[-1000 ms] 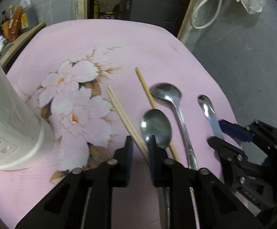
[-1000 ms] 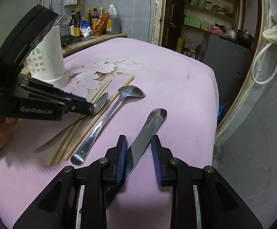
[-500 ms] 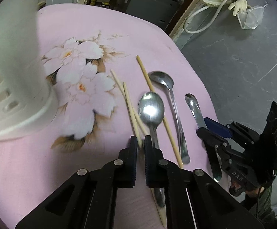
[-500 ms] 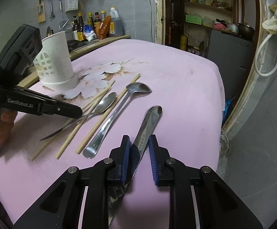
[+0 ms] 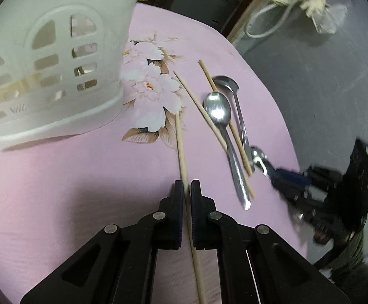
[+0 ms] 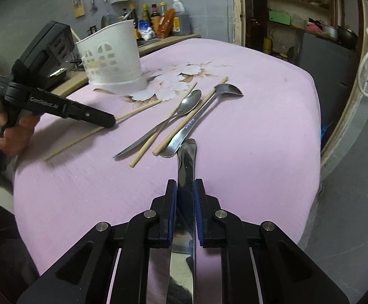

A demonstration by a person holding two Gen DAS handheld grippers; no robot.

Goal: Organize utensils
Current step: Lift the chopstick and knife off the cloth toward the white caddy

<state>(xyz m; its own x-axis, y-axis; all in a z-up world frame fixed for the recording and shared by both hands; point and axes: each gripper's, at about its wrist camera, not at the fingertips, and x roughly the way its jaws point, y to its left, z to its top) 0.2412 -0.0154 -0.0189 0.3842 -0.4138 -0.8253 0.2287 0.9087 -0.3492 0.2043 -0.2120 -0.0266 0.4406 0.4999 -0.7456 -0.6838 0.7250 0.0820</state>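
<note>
My left gripper (image 5: 187, 185) is shut on a wooden chopstick (image 5: 180, 147), which runs forward from between the pads toward the flower print. In the right wrist view that chopstick (image 6: 135, 111) sticks out past both ends of the left gripper (image 6: 108, 121). My right gripper (image 6: 186, 185) is closing its jaws, and the blue pads press on the flat handle of a steel spoon (image 6: 187, 162). The left wrist view shows the right gripper (image 5: 275, 174) with the same spoon (image 5: 257, 154), blurred. A white slotted utensil holder (image 5: 44, 76) (image 6: 113, 58) stands upright at the left.
On the pink flowered tablecloth (image 6: 260, 139) lie an oval spoon (image 5: 218, 111), a deeper spoon (image 5: 225, 83) and two more chopsticks (image 5: 201, 106) (image 5: 234, 131), crossing each other. Bottles (image 6: 158, 22) stand on a shelf behind the holder. The table edge drops off at the right.
The left gripper closed on one chopstick and drew it left, away from the pile and nearer the holder. The right jaws narrowed onto the spoon handle, and that spoon swung toward the other utensils.
</note>
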